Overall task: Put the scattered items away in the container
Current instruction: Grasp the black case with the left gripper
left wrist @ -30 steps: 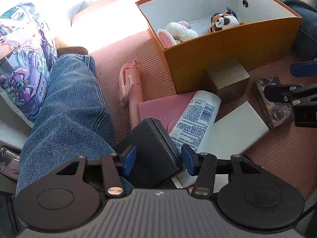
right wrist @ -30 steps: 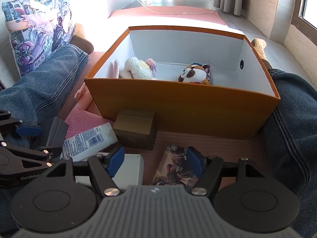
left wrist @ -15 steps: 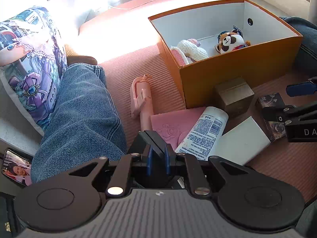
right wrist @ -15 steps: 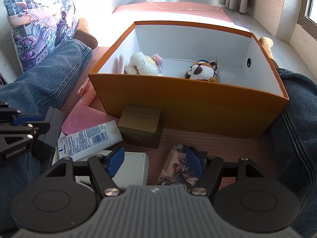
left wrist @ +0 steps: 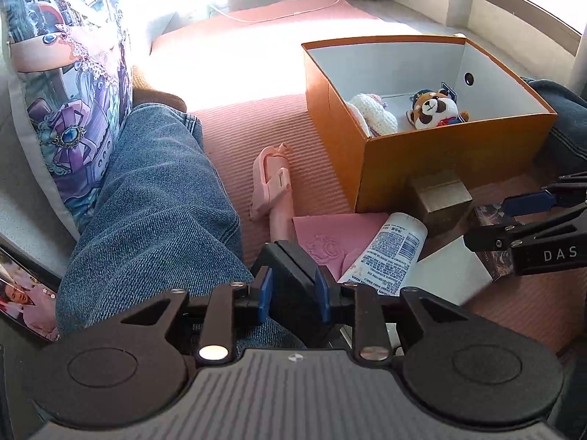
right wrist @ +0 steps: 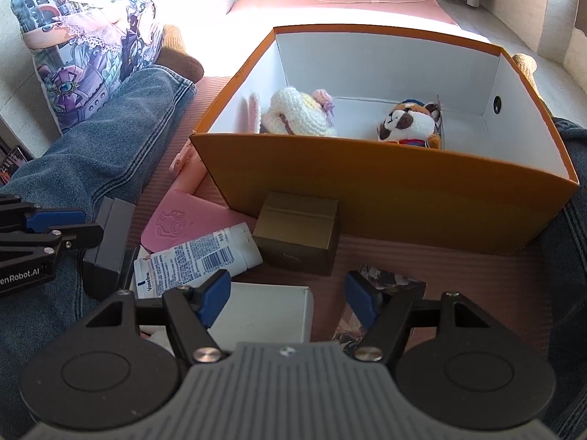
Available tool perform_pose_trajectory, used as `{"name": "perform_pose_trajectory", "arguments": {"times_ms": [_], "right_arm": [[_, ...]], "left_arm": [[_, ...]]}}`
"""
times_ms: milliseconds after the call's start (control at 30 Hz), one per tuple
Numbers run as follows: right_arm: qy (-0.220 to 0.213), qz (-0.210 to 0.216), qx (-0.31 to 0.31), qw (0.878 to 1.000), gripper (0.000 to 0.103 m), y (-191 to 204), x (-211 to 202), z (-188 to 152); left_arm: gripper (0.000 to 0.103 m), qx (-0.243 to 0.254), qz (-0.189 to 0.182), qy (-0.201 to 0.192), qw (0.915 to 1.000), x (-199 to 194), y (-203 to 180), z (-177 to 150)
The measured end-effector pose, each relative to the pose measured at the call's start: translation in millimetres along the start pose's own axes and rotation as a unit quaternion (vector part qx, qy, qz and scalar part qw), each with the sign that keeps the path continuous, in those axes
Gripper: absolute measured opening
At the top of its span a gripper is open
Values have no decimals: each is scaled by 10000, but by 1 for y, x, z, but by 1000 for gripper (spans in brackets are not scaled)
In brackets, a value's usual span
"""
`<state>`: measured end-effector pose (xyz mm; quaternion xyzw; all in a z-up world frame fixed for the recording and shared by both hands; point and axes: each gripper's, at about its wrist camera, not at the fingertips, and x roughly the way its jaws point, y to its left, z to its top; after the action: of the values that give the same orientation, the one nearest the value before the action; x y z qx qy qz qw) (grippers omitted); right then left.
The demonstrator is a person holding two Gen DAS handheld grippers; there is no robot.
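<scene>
An orange box [left wrist: 440, 161] with white inside walls stands on the pink mat and holds a white crochet toy [left wrist: 374, 117] and a red panda plush [left wrist: 433, 110]. My left gripper [left wrist: 293, 293] has a black box [left wrist: 293, 271] between its blue pads; the pads touch both sides while the jaws are opening. Before the orange box lie a pink selfie stick [left wrist: 275, 187], a pink pad [left wrist: 326, 238], a lotion tube [right wrist: 198, 260], a white box [right wrist: 264, 311], a gold-brown box [right wrist: 297, 234] and a patterned card box [right wrist: 389, 282]. My right gripper [right wrist: 290, 297] hovers open above the white box and card box.
A person's legs in jeans flank the items, one on the left [left wrist: 146, 201] and one on the right [right wrist: 572, 256]. A printed cushion [left wrist: 66, 73] leans at the far left. A phone [left wrist: 22, 293] lies at the lower left. The ribbed pink mat [left wrist: 256, 117] runs back toward sunlit floor.
My left gripper closed around the black box, went nearly shut, then widened with the box between its pads, while it drew back and rose. The right gripper stayed open and hardly moved.
</scene>
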<state>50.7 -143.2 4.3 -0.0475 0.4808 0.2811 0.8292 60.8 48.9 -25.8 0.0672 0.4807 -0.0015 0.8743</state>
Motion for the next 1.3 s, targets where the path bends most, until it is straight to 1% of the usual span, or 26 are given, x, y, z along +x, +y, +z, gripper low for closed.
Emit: {"name": "perform_pose_trajectory", "arguments": {"times_ms": [67, 133, 233, 267, 367, 433, 467, 567, 733, 867, 1000, 1133, 1200, 1300], "right_arm": [[95, 140, 111, 9998, 68, 0, 4, 3], [196, 288, 230, 9991, 64, 0, 9, 6], [319, 522, 429, 9972, 64, 1, 16, 10], [353, 574, 456, 9967, 63, 2, 19, 11], [418, 635, 427, 9962, 61, 8, 25, 12], [460, 665, 417, 9958, 60, 9, 28, 12], [480, 671, 423, 9957, 60, 8, 29, 12], [513, 644, 438, 9956, 60, 6, 32, 10], [484, 579, 442, 9962, 60, 2, 32, 12], [439, 513, 416, 9968, 61, 1, 32, 14], [420, 453, 365, 9974, 60, 3, 32, 13], [426, 412, 370, 9976, 60, 3, 33, 12], [406, 402, 360, 9977, 60, 4, 33, 12], [360, 367, 311, 9982, 60, 6, 32, 11]], "left_arm": [[33, 64, -18, 7, 10000, 0, -1, 0], [40, 176, -27, 42, 9998, 2, -4, 0], [49, 373, -10, 91, 9993, 5, -10, -1], [49, 417, 11, 104, 9991, 5, -11, -1], [52, 443, -21, 115, 9989, 6, -12, -2], [58, 455, -87, 104, 9989, 5, -12, -2], [60, 493, -99, 102, 9987, 5, -14, -2], [60, 723, -49, 215, 9971, 8, -22, -4], [60, 1201, 146, 550, 9911, 19, -46, -7], [60, 1400, 419, 734, 9865, 29, -60, -10], [60, 1305, 635, 900, 9853, 40, -59, -10], [64, 1117, 874, 1073, 9841, 54, -54, -5], [68, 909, 890, 1146, 9852, 59, -48, -1], [64, 614, 825, 1087, 9887, 57, -37, 2]]}}
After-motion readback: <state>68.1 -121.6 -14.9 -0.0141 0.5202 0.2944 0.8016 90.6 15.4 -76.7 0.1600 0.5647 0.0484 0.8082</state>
